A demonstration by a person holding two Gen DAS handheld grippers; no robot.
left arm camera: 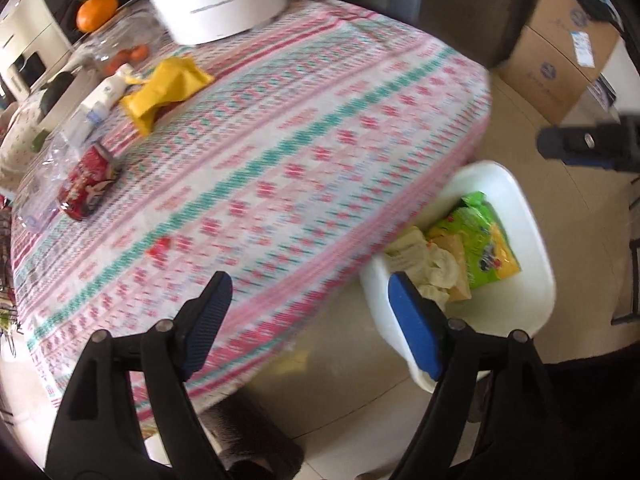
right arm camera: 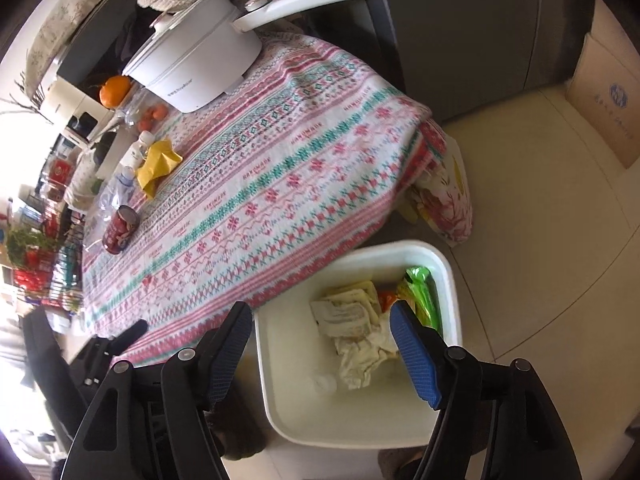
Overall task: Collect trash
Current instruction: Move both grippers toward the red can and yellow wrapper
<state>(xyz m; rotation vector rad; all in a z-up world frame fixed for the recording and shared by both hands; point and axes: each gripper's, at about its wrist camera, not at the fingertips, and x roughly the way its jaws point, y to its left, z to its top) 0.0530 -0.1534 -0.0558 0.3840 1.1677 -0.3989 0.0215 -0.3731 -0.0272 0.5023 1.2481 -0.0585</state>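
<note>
A white bin (left arm camera: 534, 240) (right arm camera: 450, 280) stands on the floor beside the round table. It holds a green snack packet (left arm camera: 480, 236) (right arm camera: 422, 292) and crumpled tissues (left arm camera: 434, 266) (right arm camera: 352, 320). My left gripper (left arm camera: 308, 284) is open and empty over the table's near edge, left of the bin. My right gripper (right arm camera: 320, 312) is open and empty above the bin's left rim. On the table's far left lie a red can (left arm camera: 86, 188) (right arm camera: 120, 228), a yellow wrapper (left arm camera: 164, 88) (right arm camera: 158, 164), a crushed clear bottle (left arm camera: 48, 168) and a small red scrap (left arm camera: 160, 248).
A patterned cloth (left arm camera: 320, 140) (right arm camera: 280, 168) covers the table. At its back stand a white pot (left arm camera: 216, 4) (right arm camera: 200, 68), an orange (left arm camera: 97, 11) (right arm camera: 115, 90) and a white bottle (left arm camera: 104, 94). Cardboard boxes (left arm camera: 560, 52) stand on the tiled floor at the right.
</note>
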